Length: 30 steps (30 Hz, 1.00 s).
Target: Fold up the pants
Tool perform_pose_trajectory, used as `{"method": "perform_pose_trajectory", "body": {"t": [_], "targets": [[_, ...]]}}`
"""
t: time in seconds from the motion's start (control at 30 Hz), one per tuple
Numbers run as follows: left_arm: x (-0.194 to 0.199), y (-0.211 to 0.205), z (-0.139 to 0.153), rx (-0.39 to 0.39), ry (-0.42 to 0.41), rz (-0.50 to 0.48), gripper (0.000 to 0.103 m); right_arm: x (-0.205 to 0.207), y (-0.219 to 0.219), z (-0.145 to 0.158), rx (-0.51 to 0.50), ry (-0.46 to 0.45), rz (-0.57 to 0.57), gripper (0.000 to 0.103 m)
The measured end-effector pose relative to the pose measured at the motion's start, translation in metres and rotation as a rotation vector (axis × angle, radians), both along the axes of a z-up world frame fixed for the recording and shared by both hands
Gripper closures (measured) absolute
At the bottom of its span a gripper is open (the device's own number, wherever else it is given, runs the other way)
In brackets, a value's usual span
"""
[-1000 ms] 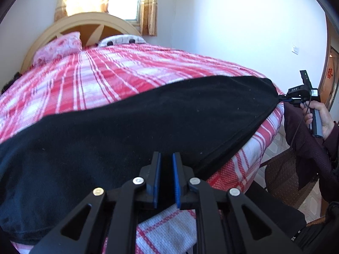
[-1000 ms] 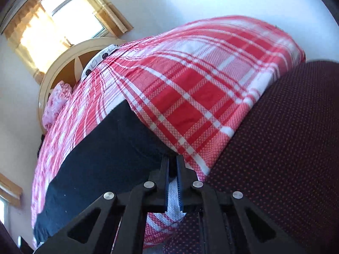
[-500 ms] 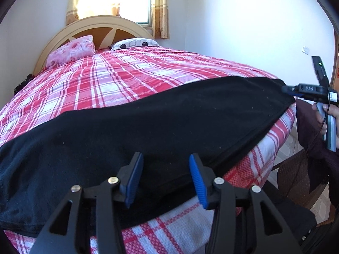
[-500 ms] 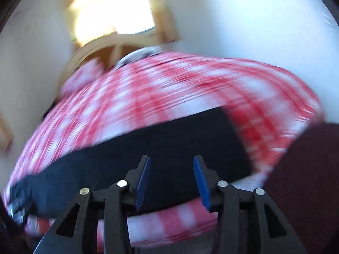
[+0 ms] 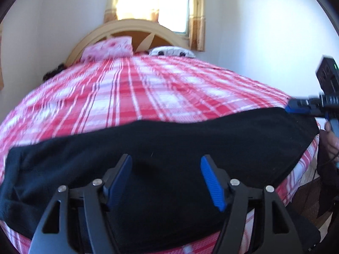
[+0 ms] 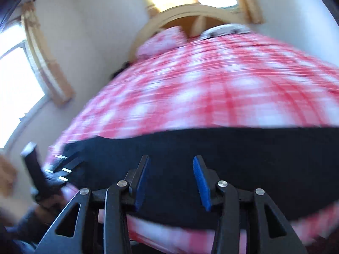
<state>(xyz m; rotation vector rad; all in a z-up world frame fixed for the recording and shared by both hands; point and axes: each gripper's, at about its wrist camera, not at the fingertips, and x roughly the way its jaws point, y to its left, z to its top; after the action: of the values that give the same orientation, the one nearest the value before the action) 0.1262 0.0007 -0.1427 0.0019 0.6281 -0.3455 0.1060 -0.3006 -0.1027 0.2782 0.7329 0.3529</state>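
L gripper (image 5: 167, 182): fingers apart, nothing held, hovering over the near edge of the black pants (image 5: 169, 139). R gripper (image 6: 172, 184): fingers also apart, empty, over the same dark cloth; that view is blurred. Pants lie flat across the foot of the bed (image 5: 131, 93), long axis running left-right, crosswise to both finger pairs. Cloth sits directly ahead of and below each. My guess: each gripper is nearest its own end, so next grasp is probably one per end.
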Motion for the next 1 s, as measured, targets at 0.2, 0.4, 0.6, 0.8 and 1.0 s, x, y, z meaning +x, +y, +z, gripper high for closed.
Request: {"method": "perform_pose_trajectory", "body": {"t": [0.2, 0.4, 0.6, 0.8, 1.0], "targets": [[-0.012, -0.003, -0.02, 0.049, -0.024, -0.019, 0.032, 0.101, 0.099, -0.01, 0.155, 0.155, 0.223, 0.059], [-0.014, 0.002, -0.021, 0.019, -0.034, -0.032, 0.031, 0.176, 0.167, -0.05, 0.248, 0.459, 0.398, 0.059], [-0.015, 0.004, -0.023, 0.007, -0.05, -0.035, 0.031, 0.201, 0.212, -0.077, 0.181, 0.579, 0.477, 0.059], [-0.016, 0.003, -0.024, 0.004, -0.058, -0.035, 0.031, 0.213, 0.224, -0.099, 0.4, 0.742, 0.542, 0.059], [-0.019, 0.002, -0.024, 0.007, -0.067, -0.031, 0.031, 0.216, 0.233, -0.109, 0.511, 0.798, 0.53, 0.059]]}}
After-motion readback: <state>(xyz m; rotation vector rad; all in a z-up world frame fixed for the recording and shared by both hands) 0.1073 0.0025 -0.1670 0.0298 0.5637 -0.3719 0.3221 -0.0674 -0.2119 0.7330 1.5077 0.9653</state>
